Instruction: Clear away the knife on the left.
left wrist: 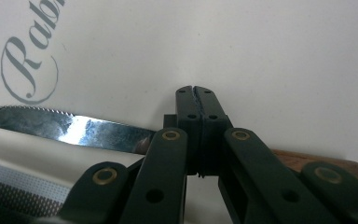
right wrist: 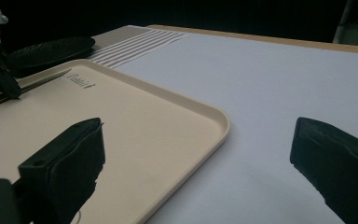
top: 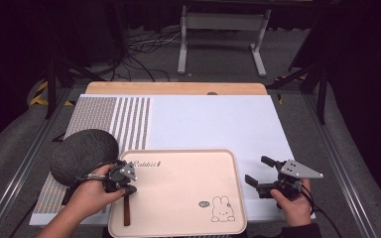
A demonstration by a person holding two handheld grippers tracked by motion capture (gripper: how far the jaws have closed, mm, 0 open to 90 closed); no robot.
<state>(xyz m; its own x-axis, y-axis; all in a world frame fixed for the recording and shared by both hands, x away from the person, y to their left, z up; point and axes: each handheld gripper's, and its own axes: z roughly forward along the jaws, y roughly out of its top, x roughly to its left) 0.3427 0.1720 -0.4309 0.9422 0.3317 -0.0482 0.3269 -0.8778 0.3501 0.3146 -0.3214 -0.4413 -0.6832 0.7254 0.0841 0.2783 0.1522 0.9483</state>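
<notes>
A pink tray point(top: 188, 173) sits near the front of the worktop point(top: 218, 124), on a white mat. Curly grey writing point(top: 149, 163) at the top left of the tray reads "Rabbit". In the left tool view the same word is cut off, and you can read "Rab" point(left wrist: 28, 65). Near the front right corner of the tray there is a drawing of a little white bunny point(top: 222, 209) with a small speech bubble beside it. The words in the bubble are too small to read.

A knife point(top: 127, 210) lies on the left side of the tray. It has a shiny blade with small teeth point(left wrist: 70, 128) and a brown wooden handle point(left wrist: 321, 163). The left tool point(top: 121, 181) is over the knife, with a hand around it. Its two black jaws are pressed tight together, right where the blade meets the handle. I cannot tell if they are really pinching the knife or just sit in front of it.

The right tool point(top: 258, 173) is just past the right edge of the tray, over the white mat. Its jaws are wide apart and hold nothing. A hand holds it too.

A dark bumpy plate point(top: 84, 154) sits left of the tray, touching its top left corner. Part of it rests on a strip of grey stripes and dots point(top: 129, 121).
</notes>
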